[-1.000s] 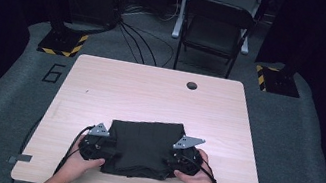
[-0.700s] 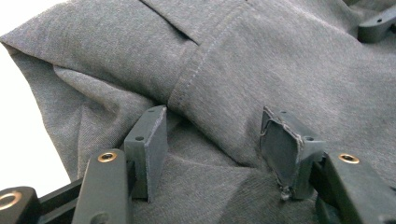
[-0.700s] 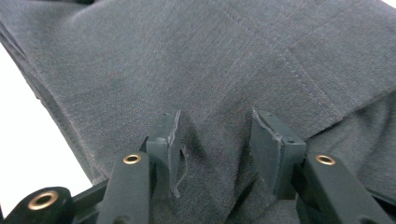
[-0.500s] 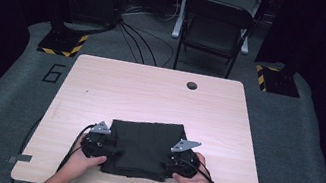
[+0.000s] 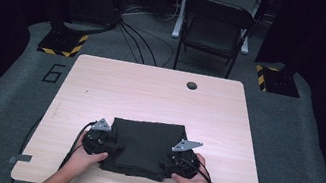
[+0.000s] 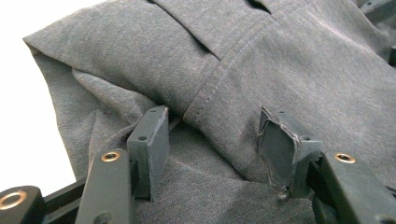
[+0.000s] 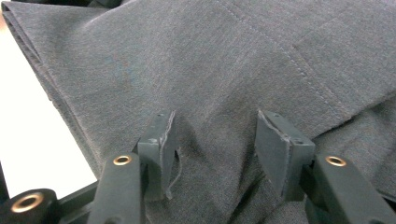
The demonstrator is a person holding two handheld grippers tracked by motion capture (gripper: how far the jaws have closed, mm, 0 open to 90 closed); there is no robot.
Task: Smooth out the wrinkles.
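Left gripper [image 5: 100,142] at the left edge of the folded dark grey knit garment [image 5: 143,148], pointing inward across it. In the left gripper view: jaws spread, pads resting down on the fabric, a stitched hem band [image 6: 224,81] running between them toward the far side; pads [image 6: 152,144] not pressing on it, so no grip there.

Garment at the near-middle of the light wooden table [image 5: 150,94], a rough rectangle folded in layers, long axis across the table from one gripper to the other. Stacked fold edges [image 7: 35,65] visible in the right gripper view.

Right gripper [image 5: 177,164] at the right near corner of the cloth, mirrored, also pointing inward. Jaws have just been opening; cloth under and between them, pads clear of a pinch, slight pucker of fabric by the left pad.

Key relation: garment straight between the two grippers, each at an opposite short edge, about equally near. Likely next: re-pinch both side edges or withdraw outward. Risk: frayed pad rubber snagging the knit.
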